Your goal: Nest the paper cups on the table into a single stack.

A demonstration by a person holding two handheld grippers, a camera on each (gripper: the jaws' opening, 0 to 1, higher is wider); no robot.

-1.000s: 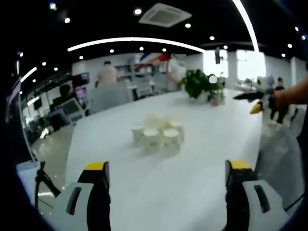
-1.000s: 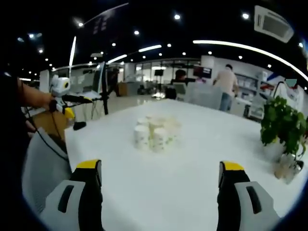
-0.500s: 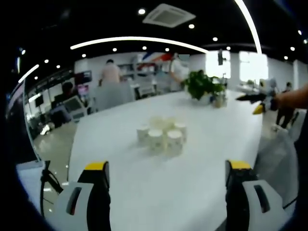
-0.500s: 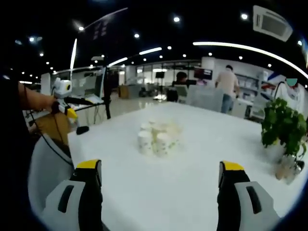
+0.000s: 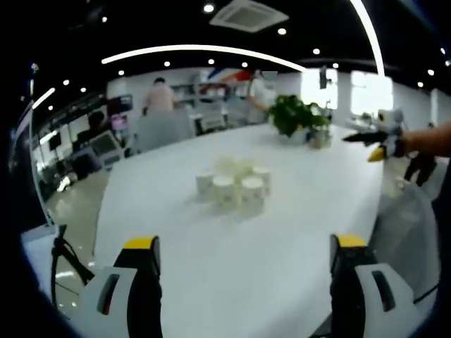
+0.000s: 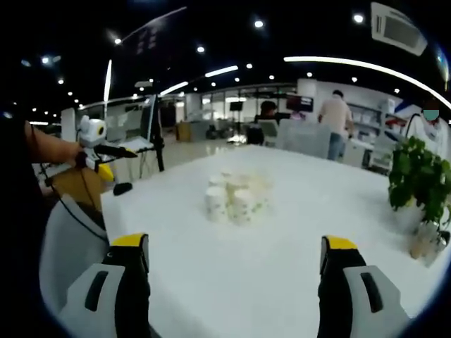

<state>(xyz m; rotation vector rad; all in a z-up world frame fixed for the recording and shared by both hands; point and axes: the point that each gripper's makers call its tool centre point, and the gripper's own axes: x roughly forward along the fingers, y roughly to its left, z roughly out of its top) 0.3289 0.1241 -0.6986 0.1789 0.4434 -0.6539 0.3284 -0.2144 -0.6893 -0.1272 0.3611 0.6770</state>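
Little separates this moment from half a second ago: both cameras have shifted slightly, and the paper cups [image 5: 232, 186] remain clustered upright near the middle of the white table [image 5: 282, 253], untouched. About six or seven cups stand touching one another; the blur makes an exact count uncertain. In the left gripper view, the left claw [image 5: 244, 248] hangs above the near table edge, its two yellow-tipped jaws spread wide, holding nothing, well short of the cups. In the right gripper view, the right claw [image 6: 235, 246] is likewise wide and empty, the cups [image 6: 234, 200] ahead between its jaws' lines. One potted plant [image 5: 296, 117] stands at the far side of the table. Several people stand in the office behind.
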